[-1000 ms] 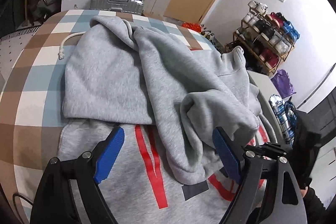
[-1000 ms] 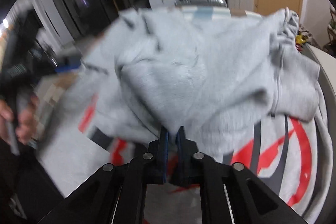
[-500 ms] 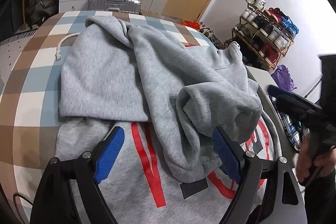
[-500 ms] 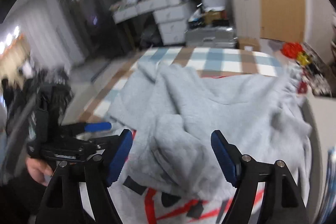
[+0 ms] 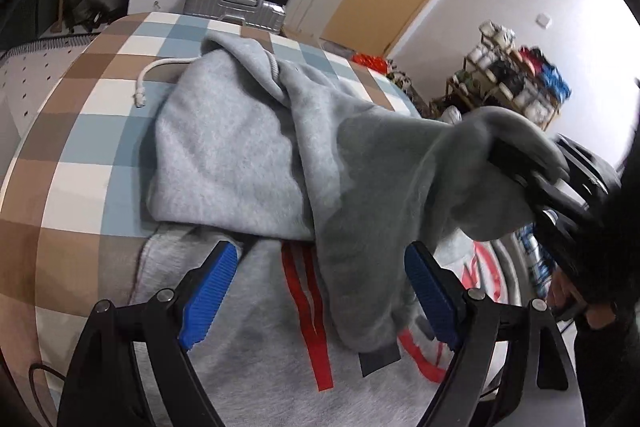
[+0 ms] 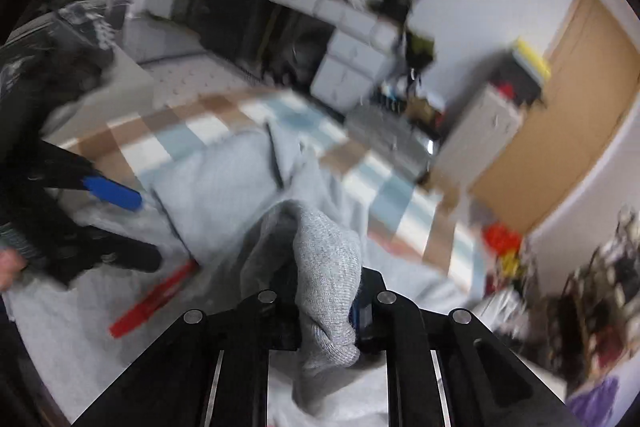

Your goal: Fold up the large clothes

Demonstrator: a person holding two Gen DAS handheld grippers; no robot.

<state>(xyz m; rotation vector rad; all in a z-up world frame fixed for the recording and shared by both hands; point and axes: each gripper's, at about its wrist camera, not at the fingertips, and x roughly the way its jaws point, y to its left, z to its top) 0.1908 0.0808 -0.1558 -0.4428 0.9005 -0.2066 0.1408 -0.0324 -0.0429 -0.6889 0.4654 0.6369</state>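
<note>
A checked bedspread (image 5: 76,131) in brown, blue and white fills the left and centre of the left wrist view, and on it lies the grey hoodie (image 5: 224,155) with red and dark grey print across its front. The hoodie's hood lies flat in the middle of that frame, its white drawstring (image 5: 150,75) trailing onto the checks at upper left. One grey sleeve (image 5: 384,187) runs from the centre toward the right edge, lifted off the body of the garment.

The left gripper (image 5: 316,291) sits at the bottom of its own frame with blue pads spread wide — nothing between them, the printed chest just below. The right gripper (image 6: 326,315) appears at the bottom centre of the blurred right wrist view; its jaws are closing, and the ribbed cuff (image 6: 328,283) of the sleeve is pinched between them. In the left wrist view that gripper shows at the right edge, wrapped in grey fabric.
</note>
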